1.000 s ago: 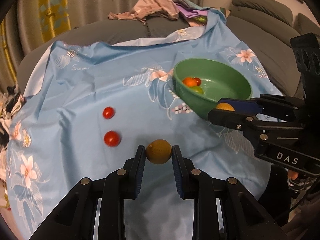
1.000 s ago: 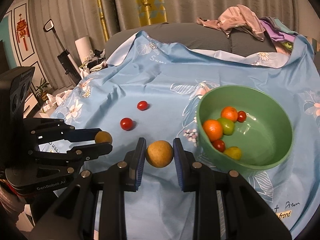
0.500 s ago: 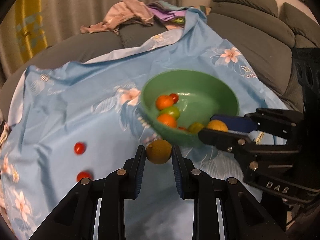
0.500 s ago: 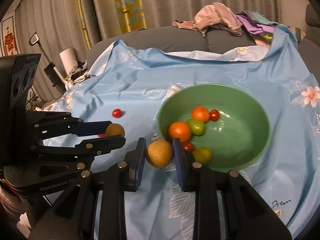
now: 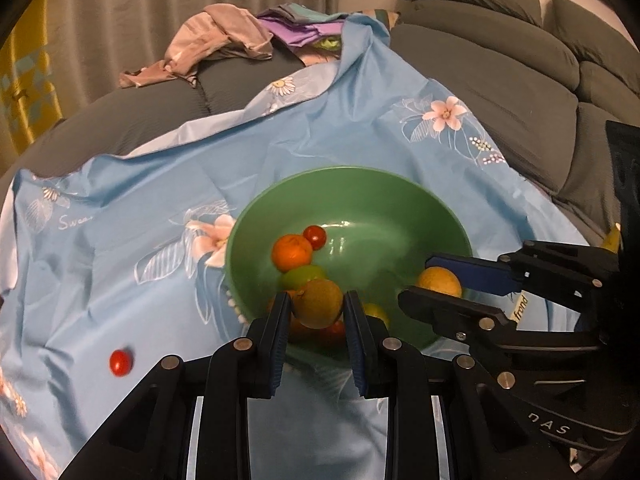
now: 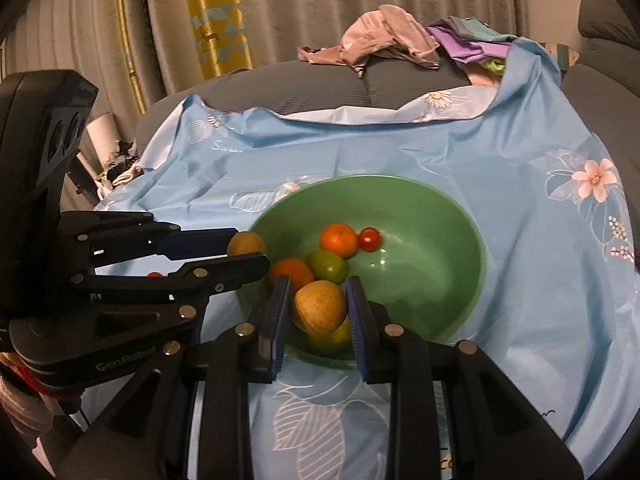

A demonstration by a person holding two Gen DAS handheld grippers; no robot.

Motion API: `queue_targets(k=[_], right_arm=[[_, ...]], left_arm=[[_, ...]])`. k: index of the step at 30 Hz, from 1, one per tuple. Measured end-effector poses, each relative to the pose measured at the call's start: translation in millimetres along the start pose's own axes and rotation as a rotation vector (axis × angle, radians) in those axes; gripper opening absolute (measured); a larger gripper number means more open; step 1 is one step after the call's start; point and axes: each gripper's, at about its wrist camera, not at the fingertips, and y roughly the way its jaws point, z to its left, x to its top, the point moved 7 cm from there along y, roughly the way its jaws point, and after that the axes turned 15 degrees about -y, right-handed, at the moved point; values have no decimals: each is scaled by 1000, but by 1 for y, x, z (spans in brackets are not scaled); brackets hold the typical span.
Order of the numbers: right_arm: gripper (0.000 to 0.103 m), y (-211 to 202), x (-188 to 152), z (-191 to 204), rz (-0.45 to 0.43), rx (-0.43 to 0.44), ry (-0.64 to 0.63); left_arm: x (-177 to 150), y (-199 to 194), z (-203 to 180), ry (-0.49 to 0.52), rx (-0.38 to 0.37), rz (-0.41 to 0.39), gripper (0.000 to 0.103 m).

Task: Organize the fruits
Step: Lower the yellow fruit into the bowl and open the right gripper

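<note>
A green bowl point(image 5: 400, 196) point(image 6: 460, 216) on the blue flowered cloth holds several fruits: oranges, a green one, cherry tomatoes. My left gripper point(image 5: 318, 310) is shut on a yellow-brown round fruit point(image 5: 320, 306) and holds it over the bowl's near rim. My right gripper point(image 6: 318, 306) is shut on a similar yellow-brown fruit point(image 6: 320, 306) over the bowl's near side. Each gripper shows in the other's view, the right point(image 5: 438, 286) at the bowl's right rim, the left point(image 6: 246, 250) at its left rim.
A loose cherry tomato point(image 5: 120, 363) lies on the cloth left of the bowl. A pile of clothes point(image 5: 240, 36) lies at the back on the grey sofa. Sofa cushions point(image 5: 520, 60) rise at the right. Curtains hang behind.
Both grippers moved with their fruits from over the cloth to over the bowl's near rim. The bowl looms larger and more central. One loose tomato left the left view.
</note>
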Motion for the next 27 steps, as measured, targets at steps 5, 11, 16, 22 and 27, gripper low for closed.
queue_targets(k=[5, 11, 16, 22, 27], right_arm=[[29, 7, -3, -9, 14, -15, 10], [29, 17, -7, -15, 32, -20, 17], [29, 22, -10, -19, 49, -24, 25], [29, 24, -14, -19, 61, -26, 29], [29, 24, -15, -19, 66, -31, 32]], left_arm=[[0, 14, -3, 0, 1, 23, 27], [-3, 28, -3, 2, 13, 51, 27], [-5, 37, -5, 4, 20, 68, 27], [-7, 40, -1, 4, 38, 72, 27], [-8, 40, 0, 5, 47, 72, 27]])
